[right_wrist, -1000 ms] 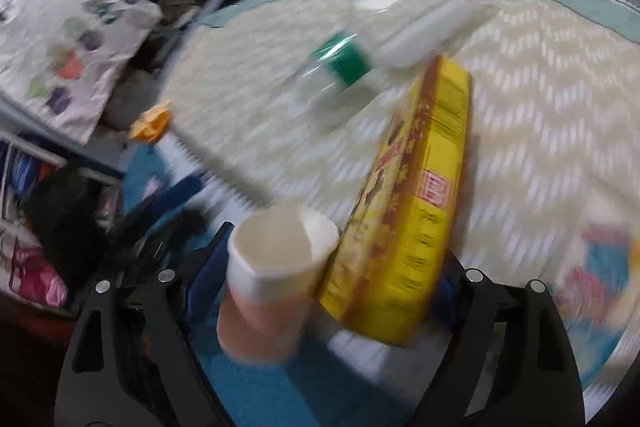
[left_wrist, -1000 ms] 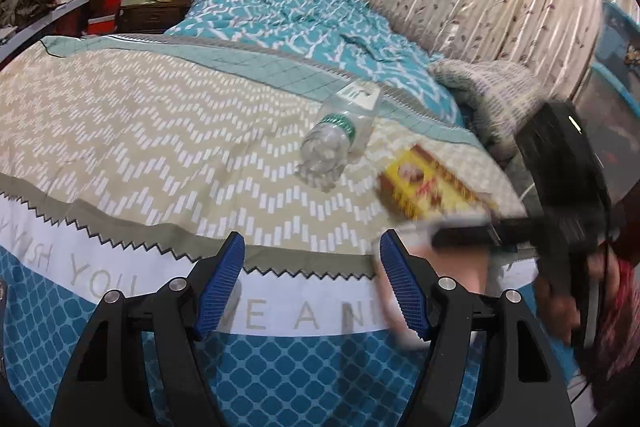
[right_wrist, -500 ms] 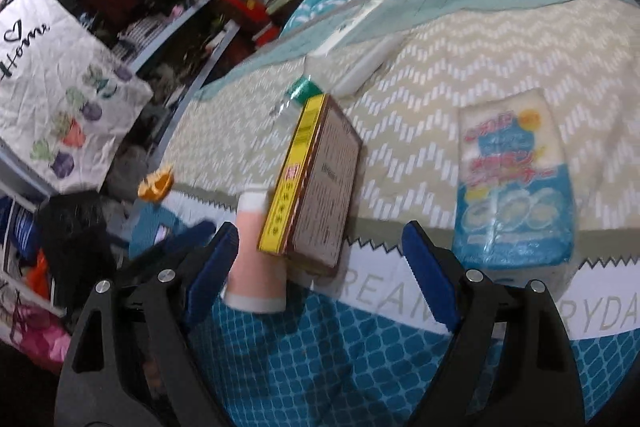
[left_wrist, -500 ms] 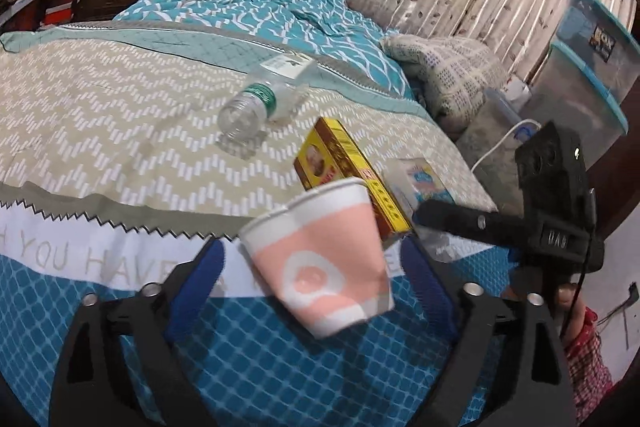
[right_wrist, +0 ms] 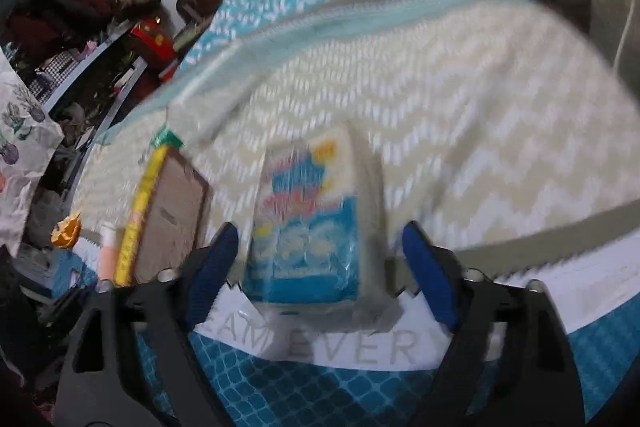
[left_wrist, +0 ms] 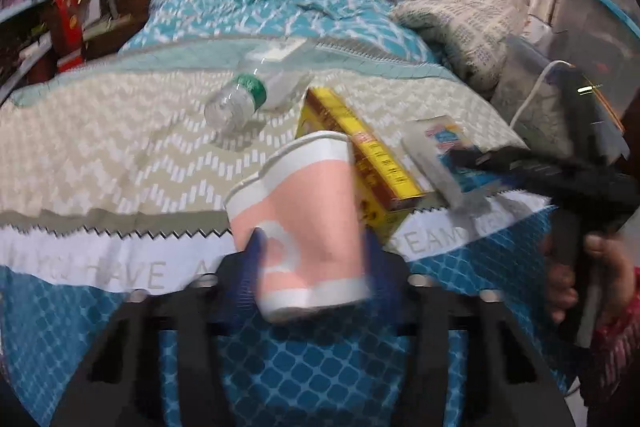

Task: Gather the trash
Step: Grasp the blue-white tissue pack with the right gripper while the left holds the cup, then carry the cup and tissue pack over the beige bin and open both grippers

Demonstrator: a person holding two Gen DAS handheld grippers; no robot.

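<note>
The bed (left_wrist: pixel 100 155) lies bare left of the bottle (left_wrist: pixel 240 99). Rightward, box (left_wrist: pixel 360 155) and packet (right_wrist: pixel 308 219) crowd the near edge, narrow gaps between. The right tool (right_wrist: pixel 316 263) straddles the packet.

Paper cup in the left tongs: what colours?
Pink with white bands, paper cup, clearest in the left wrist view.

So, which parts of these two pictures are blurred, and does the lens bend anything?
Left wrist view: the paper cup and left gripper smear sideways; the plastic bottle is soft. Right wrist view: the whole bedspread streaks with motion, and the blue packet print is unreadable. Both views: fisheye curves the edges, with dark corners.
</note>
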